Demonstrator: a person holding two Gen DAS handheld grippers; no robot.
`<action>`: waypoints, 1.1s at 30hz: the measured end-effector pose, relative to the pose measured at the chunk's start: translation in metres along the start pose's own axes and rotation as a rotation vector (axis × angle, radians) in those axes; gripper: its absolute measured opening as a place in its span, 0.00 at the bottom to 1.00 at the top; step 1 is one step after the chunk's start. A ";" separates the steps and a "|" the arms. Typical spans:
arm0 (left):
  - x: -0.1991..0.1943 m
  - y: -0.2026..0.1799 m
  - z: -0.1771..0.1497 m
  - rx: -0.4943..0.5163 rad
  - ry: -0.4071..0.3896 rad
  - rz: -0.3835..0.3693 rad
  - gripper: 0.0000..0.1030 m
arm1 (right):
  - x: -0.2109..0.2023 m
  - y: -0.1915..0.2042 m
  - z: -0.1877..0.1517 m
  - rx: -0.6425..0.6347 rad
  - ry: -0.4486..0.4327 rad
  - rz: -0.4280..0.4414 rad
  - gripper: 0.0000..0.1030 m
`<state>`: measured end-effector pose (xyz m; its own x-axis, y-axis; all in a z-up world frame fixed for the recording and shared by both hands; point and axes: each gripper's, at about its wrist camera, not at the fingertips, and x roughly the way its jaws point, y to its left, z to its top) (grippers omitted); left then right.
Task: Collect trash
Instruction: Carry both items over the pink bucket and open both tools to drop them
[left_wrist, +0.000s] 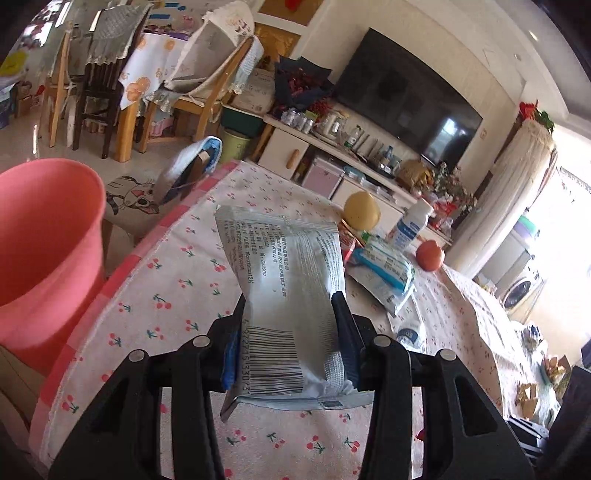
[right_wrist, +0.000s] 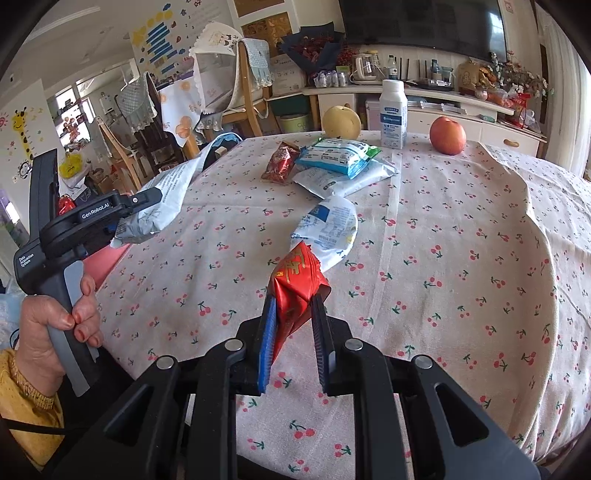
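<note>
My left gripper (left_wrist: 291, 301) is shut on a silver-grey printed wrapper (left_wrist: 288, 280), held up above the table's left edge. The same wrapper (right_wrist: 162, 199) shows in the right wrist view, in the left gripper (right_wrist: 147, 201) that a hand holds. A pink bin (left_wrist: 40, 251) stands beside the table, left of that gripper. My right gripper (right_wrist: 293, 295) is shut on a red foil wrapper (right_wrist: 299, 284) above the cherry-print tablecloth (right_wrist: 461, 229). Further wrappers lie ahead: a white-blue pouch (right_wrist: 328, 229), a blue-green packet (right_wrist: 336, 155) on a white packet (right_wrist: 343, 181), and a dark red wrapper (right_wrist: 280, 162).
A yellow pear (right_wrist: 341, 122), a white bottle (right_wrist: 393, 114) and a red apple (right_wrist: 447, 134) stand along the table's far edge. Chairs (right_wrist: 236, 85) and a low TV cabinet (right_wrist: 424, 103) lie beyond. A hand (right_wrist: 55, 317) and yellow sleeve are at lower left.
</note>
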<state>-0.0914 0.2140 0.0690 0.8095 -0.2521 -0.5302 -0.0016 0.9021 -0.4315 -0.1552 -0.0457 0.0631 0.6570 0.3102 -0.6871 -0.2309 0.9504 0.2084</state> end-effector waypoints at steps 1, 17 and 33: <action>-0.005 0.006 0.003 -0.023 -0.023 0.005 0.44 | 0.002 0.005 0.004 -0.002 -0.001 0.011 0.20; -0.076 0.115 0.035 -0.353 -0.356 0.317 0.44 | 0.053 0.188 0.108 -0.211 -0.055 0.335 0.20; -0.081 0.176 0.035 -0.486 -0.309 0.441 0.47 | 0.168 0.290 0.131 -0.280 0.075 0.418 0.28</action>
<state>-0.1364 0.4057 0.0617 0.8018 0.2748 -0.5307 -0.5693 0.6212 -0.5386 -0.0178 0.2848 0.0998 0.4166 0.6509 -0.6346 -0.6533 0.6998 0.2890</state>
